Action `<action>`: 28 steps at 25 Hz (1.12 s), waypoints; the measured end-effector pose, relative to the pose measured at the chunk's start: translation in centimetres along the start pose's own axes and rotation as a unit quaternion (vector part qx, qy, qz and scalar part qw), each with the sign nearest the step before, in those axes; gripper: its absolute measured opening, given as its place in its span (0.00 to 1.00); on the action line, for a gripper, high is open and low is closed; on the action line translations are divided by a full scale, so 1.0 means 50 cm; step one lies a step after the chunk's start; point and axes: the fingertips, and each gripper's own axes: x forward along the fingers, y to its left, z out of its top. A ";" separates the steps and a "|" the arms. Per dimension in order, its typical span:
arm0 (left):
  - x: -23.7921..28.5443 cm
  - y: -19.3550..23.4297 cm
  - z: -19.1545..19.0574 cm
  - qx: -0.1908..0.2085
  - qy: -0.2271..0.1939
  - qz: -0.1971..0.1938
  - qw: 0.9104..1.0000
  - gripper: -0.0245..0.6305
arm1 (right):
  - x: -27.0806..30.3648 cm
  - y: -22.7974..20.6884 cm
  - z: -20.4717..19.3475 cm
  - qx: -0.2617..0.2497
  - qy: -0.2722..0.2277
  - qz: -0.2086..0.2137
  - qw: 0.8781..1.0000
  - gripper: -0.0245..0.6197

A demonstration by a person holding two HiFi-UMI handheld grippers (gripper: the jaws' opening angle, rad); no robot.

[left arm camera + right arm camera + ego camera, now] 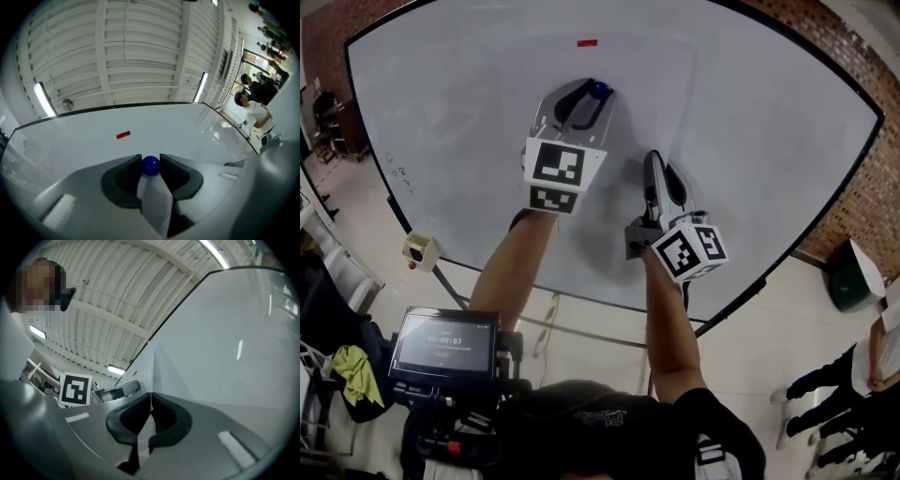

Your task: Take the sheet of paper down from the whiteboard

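The whiteboard fills the head view. A round blue magnet sits on it, and my left gripper is shut on it; in the left gripper view both pads press on the magnet. The white sheet of paper hangs below the magnet and barely shows against the board. My right gripper is lower right of the left one, shut on the sheet's edge. In the right gripper view the thin sheet runs up from between the touching pads of my right gripper.
A small red strip sticks to the board above the magnet. A small box sits at the board's lower left edge. A screen on a rig is at lower left. A green bin and a person are at right.
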 end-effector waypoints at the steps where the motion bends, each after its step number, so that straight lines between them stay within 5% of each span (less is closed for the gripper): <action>1: -0.001 0.000 -0.004 -0.004 0.002 -0.001 1.000 0.22 | -0.001 0.000 0.002 -0.001 -0.002 0.000 1.000 0.06; 13: -0.106 0.012 -0.111 -0.064 0.036 0.030 0.997 0.22 | -0.050 -0.027 -0.054 -0.037 0.049 -0.021 0.998 0.06; 22: -0.216 -0.106 -0.103 -0.032 0.088 0.069 0.993 0.22 | -0.202 -0.075 -0.064 -0.030 0.115 -0.031 0.992 0.06; 28: -0.309 -0.148 -0.195 -0.092 0.144 0.103 0.980 0.22 | -0.268 -0.088 -0.099 -0.122 0.163 -0.047 0.978 0.06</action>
